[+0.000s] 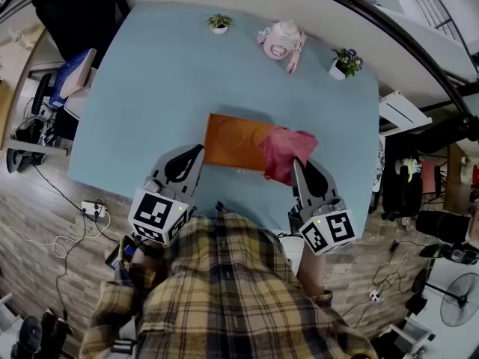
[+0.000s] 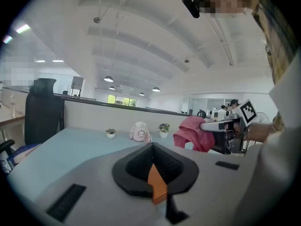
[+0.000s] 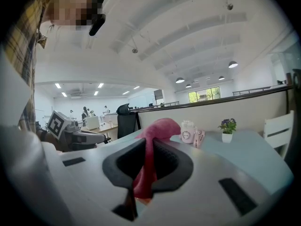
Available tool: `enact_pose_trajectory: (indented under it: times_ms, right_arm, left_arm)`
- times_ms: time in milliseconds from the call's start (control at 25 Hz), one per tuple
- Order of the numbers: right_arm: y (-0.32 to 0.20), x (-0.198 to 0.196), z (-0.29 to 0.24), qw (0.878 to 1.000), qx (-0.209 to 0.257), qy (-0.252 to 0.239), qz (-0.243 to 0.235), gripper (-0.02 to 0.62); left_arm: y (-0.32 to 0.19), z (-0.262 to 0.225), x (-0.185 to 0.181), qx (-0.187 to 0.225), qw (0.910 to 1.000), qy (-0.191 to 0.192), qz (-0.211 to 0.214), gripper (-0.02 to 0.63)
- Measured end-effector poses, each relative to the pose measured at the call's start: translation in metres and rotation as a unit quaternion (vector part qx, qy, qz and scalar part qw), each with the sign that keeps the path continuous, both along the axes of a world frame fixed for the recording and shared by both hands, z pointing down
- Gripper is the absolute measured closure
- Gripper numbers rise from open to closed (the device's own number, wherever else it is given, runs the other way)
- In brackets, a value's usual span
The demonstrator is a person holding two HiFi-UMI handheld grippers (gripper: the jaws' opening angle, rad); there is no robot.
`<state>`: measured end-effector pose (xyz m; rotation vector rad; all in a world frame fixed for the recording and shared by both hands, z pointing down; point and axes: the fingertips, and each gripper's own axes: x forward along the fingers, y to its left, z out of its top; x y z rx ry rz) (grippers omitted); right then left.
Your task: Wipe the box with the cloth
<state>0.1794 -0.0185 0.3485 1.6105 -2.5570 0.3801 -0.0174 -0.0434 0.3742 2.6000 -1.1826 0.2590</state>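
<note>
A flat orange box [image 1: 230, 140] lies on the light blue table [image 1: 150, 88] near its front edge. My left gripper [image 1: 198, 150] reaches the box's near left corner. In the left gripper view the left gripper [image 2: 153, 166] is shut with the orange box edge [image 2: 157, 181] pinched between its pads. A pink cloth [image 1: 287, 152] drapes over the box's right end. My right gripper [image 1: 297, 164] holds it from the front. In the right gripper view the right gripper [image 3: 146, 161] is shut on the cloth [image 3: 151, 145], which bunches up above the jaws.
At the table's far side stand a small potted plant [image 1: 219, 23], a pink toy [image 1: 281, 40] and a flowering pot [image 1: 345, 62]. A chair [image 1: 76, 79] sits off the table's left edge. Cables and a power strip [image 1: 93, 209] lie on the wooden floor.
</note>
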Motion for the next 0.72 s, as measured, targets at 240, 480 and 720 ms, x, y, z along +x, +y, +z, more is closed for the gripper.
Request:
enact_pose_trajectory:
  times_ms: [240, 480, 720]
  right_arm:
    - [-0.0004, -0.0039, -0.0004, 1.000, 0.002, 0.003, -0.001, 0.558]
    - [-0.0012, -0.0053, -0.0003, 1.000, 0.000, 0.007, -0.001, 0.558]
    - [-0.0016, -0.0022, -0.0008, 1.000, -0.002, 0.008, 0.009, 0.558]
  left_arm:
    - [0.0020, -0.0003, -0.0019, 0.003, 1.0000, 0.001, 0.000, 0.615]
    - [0.0018, 0.0004, -0.0025, 0.002, 1.0000, 0.004, -0.001, 0.615]
    - [0.0013, 0.0014, -0.0030, -0.002, 1.0000, 0.003, 0.001, 0.615]
